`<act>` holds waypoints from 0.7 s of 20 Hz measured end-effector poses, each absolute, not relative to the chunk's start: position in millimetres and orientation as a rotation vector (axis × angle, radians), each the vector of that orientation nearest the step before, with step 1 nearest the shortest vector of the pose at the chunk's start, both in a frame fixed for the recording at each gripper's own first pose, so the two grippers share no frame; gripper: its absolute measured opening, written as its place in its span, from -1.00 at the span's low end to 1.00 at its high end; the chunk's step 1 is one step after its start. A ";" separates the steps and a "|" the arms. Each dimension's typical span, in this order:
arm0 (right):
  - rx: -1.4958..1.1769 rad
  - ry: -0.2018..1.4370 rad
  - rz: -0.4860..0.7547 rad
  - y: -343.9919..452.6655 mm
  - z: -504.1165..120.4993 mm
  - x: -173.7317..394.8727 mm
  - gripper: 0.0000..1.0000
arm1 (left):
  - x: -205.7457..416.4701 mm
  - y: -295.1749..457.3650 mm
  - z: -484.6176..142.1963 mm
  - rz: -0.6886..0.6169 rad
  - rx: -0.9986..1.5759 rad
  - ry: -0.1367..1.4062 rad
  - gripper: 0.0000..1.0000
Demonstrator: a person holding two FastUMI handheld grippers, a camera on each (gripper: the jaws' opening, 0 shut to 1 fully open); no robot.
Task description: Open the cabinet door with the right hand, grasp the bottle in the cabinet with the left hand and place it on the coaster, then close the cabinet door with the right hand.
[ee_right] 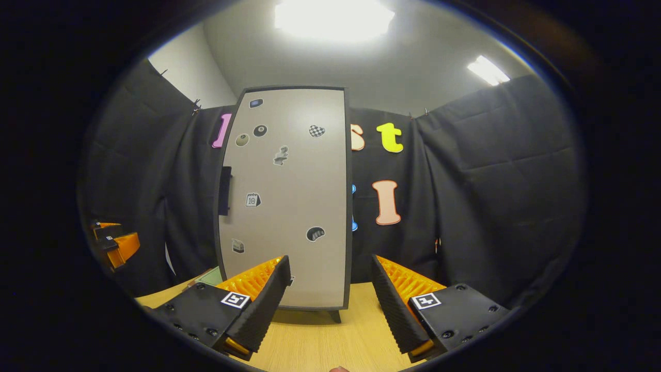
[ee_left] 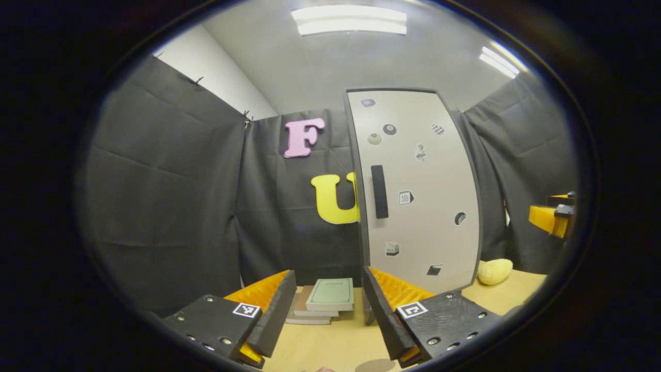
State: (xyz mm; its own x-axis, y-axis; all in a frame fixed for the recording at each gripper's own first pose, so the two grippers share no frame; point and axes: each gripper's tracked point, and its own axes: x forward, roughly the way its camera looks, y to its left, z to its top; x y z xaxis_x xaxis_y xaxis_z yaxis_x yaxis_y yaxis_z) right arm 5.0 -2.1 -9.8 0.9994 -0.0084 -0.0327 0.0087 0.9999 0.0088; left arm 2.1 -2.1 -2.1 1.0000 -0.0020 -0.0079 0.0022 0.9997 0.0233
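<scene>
Ceiling panels (ee_left: pixel 349 19) light both views; 1 panel glares white in the right gripper view. Fisheye bends the cabinet (ee_right: pixel 287 196) edges; rims blur and darken.

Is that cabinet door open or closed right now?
Closed: the cabinet door sits flush in its dark frame, handle untouched, with no gap showing the inside.

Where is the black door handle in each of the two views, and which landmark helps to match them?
Left gripper view: the handle is right of centre, upright near the left edge of the closed cabinet door.
Right gripper view: the handle is left of centre, seen edge-on at the door's left edge.
Shared landmark: the calendar sticker, just right of the handle.
</scene>
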 end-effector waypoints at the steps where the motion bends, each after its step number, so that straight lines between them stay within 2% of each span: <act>1: 0.008 0.031 -0.008 -2.0 -10.2 5.5 0.94 | 2.8 -1.8 -2.7 -0.002 0.023 0.009 0.56; 14: 0.023 0.051 0.038 15.6 -10.0 24.0 0.94 | 2.6 11.6 -1.9 0.030 0.041 0.006 0.56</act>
State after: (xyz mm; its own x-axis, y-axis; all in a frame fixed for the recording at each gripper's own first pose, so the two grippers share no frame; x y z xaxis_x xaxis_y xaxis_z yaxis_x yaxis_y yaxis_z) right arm 24.0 15.6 -10.0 0.9980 0.0382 -0.0506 -0.0370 0.9990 0.0240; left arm 2.6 11.6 -1.9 0.9995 0.0296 -0.0055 -0.0294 0.9987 0.0410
